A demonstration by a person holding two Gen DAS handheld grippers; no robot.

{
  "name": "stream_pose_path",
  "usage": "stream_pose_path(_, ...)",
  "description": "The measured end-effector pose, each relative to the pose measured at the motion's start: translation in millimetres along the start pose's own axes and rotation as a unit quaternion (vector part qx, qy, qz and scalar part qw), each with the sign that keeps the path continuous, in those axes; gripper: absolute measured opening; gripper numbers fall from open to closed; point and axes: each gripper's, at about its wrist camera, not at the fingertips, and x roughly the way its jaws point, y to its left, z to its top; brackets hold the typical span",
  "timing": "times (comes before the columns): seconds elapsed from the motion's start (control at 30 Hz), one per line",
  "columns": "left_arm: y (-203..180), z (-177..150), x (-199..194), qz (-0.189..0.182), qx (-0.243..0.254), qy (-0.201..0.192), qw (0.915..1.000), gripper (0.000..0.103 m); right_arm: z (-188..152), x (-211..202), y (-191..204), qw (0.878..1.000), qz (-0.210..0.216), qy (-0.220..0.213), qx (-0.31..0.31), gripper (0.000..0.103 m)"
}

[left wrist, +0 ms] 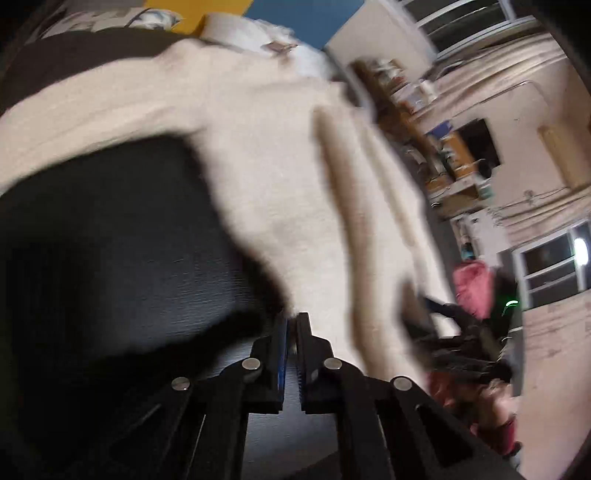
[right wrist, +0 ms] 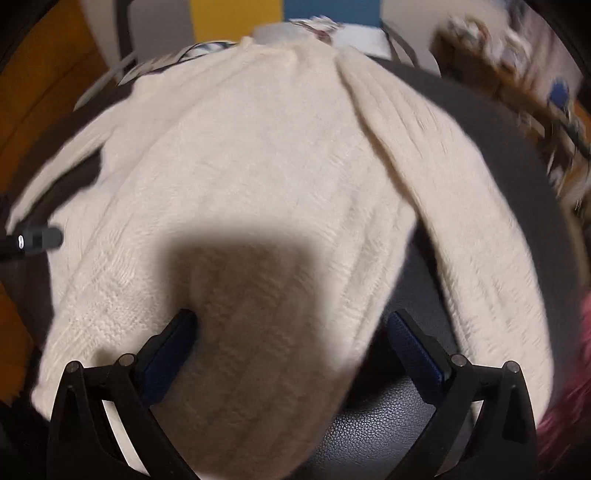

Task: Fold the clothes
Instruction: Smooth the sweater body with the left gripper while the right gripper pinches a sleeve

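A cream knitted sweater [right wrist: 258, 155] lies spread on a dark leather-like surface [right wrist: 373, 424], one sleeve folded down along its right side. My right gripper [right wrist: 291, 325] hovers open over the near hem, its blue-padded fingers [right wrist: 413, 350] on either side of a fold of knit without pinching it. In the left wrist view the sweater [left wrist: 280, 155] runs from the far left down to my left gripper [left wrist: 293, 321], whose jaws are closed together on the sweater's edge. The right gripper [left wrist: 461, 343] shows there as a blurred black shape beside the sweater.
A black garment with white print [left wrist: 74, 26] lies beyond the sweater, with white items [right wrist: 314, 29] behind. Cluttered shelves [left wrist: 424, 122] stand to the right. A person's pink sleeve [right wrist: 569, 398] is at the right edge. A dark object [right wrist: 37, 238] pokes in from the left.
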Motion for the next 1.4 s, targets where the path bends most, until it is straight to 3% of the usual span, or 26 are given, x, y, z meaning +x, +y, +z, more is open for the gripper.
stream_pose_path(0.1, 31, -5, 3, -0.061, -0.069, 0.009, 0.9957, 0.006, -2, -5, -7, 1.000, -0.003, 0.003, 0.016, 0.103)
stream_pose_path(0.17, 39, -9, 6, -0.106, -0.112, 0.022, 0.9878, 0.015, -3, -14, -12, 0.999, -0.047, 0.004, 0.016, 0.103)
stream_pose_path(0.37, -2, -17, 31, -0.124, -0.099, 0.054, 0.9859, 0.019, 4, -44, -18, 0.994, -0.110, -0.003, 0.000, 0.103)
stream_pose_path(0.47, -17, -20, 39, -0.125, -0.091, 0.056, 0.9863, 0.023, 14, -42, -29, 0.998, -0.044, 0.004, 0.043, 0.103)
stream_pose_path(0.6, -19, -20, 43, -0.141, -0.124, 0.054, 0.9807, 0.026, 20, -22, -51, 0.995, 0.012, 0.004, 0.103, 0.103)
stream_pose_path(0.63, -19, -19, 45, -0.146, -0.131, 0.053, 0.9791, 0.024, 19, -16, -57, 0.992, 0.027, 0.000, 0.119, 0.103)
stream_pose_path(0.67, -20, -17, 45, -0.141, -0.120, 0.050, 0.9813, 0.015, 18, -10, -63, 0.991, 0.036, 0.002, 0.131, 0.103)
stream_pose_path(0.7, -21, -16, 45, -0.132, -0.104, 0.046, 0.9847, 0.007, 16, -3, -66, 0.990, 0.033, 0.012, 0.138, 0.103)
stream_pose_path(0.87, -27, -13, 38, -0.111, -0.057, 0.024, 0.9919, 0.004, 6, 1, -62, 0.992, 0.005, -0.003, 0.129, 0.102)
stream_pose_path(0.93, -27, -11, 34, -0.107, -0.048, 0.018, 0.9929, 0.004, 4, -3, -66, 0.990, 0.006, -0.011, 0.141, 0.086)
stream_pose_path(1.0, -27, -8, 18, -0.119, -0.032, 0.009, 0.9923, 0.004, 5, -12, -71, 0.989, 0.022, -0.019, 0.146, 0.015)
stream_pose_path(1.03, -26, -6, 7, -0.120, -0.018, -0.002, 0.9926, 0.004, 6, -18, -72, 0.989, 0.014, -0.020, 0.143, 0.015)
stream_pose_path(1.07, -26, -4, -4, -0.115, -0.004, -0.014, 0.9932, 0.004, 8, -23, -72, 0.992, -0.020, -0.017, 0.125, 0.012)
stream_pose_path(1.13, -24, 1, -20, -0.104, 0.014, -0.032, 0.9939, 0.004, 12, -28, -69, 0.991, -0.116, -0.002, 0.073, 0.008)
stream_pose_path(1.2, -17, 7, -27, -0.090, 0.010, -0.030, 0.9954, 0.004, 12, -23, -75, 0.979, -0.200, 0.018, 0.038, 0.008)
stream_pose_path(1.3, 5, 6, -27, -0.071, -0.007, 0.001, 0.9975, 0.006, 6, -10, -105, 0.974, -0.212, 0.044, 0.064, 0.008)
stream_pose_path(1.4, 4, -1, -14, -0.079, -0.043, 0.029, 0.9955, 0.015, 5, -19, -114, 0.973, -0.209, 0.021, 0.097, 0.008)
